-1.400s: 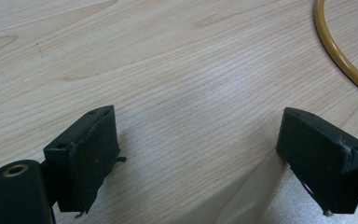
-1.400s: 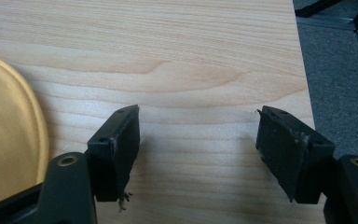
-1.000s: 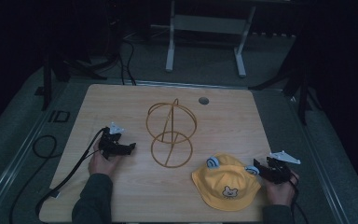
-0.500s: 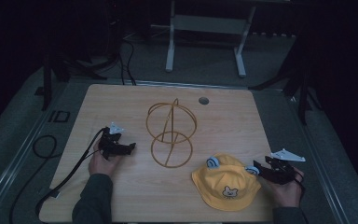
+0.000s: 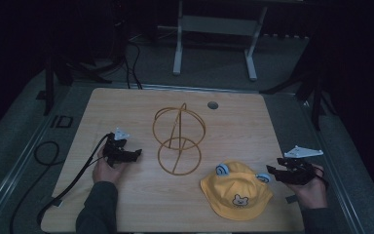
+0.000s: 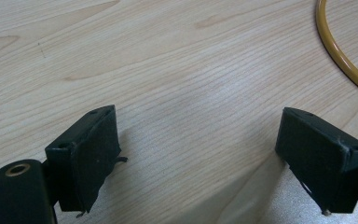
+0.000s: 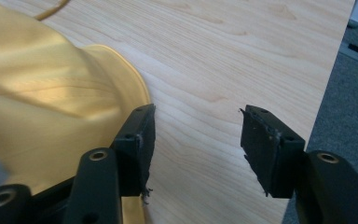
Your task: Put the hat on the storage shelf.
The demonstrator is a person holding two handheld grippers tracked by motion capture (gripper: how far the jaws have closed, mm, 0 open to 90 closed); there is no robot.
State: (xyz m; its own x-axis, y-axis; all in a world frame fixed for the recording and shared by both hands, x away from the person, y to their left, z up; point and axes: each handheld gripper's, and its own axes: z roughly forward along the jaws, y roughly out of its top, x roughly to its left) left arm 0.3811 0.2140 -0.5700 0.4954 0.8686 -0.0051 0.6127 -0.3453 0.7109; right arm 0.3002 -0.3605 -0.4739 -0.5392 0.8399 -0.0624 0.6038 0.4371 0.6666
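While jaws gape, hat (image 5: 236, 190) just beside right hand-held gripper (image 5: 278, 173), w/o contact.

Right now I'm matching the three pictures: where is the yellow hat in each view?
High view: yellow hat lies front right on the table, beside the right gripper.
Left gripper view: not there.
Right gripper view: hat at left, brim at the left jaw.
Shared landmark: gold wire stand.

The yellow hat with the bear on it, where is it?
In the high view the yellow hat lies on the table's near right part, between the wire stand and the right gripper.
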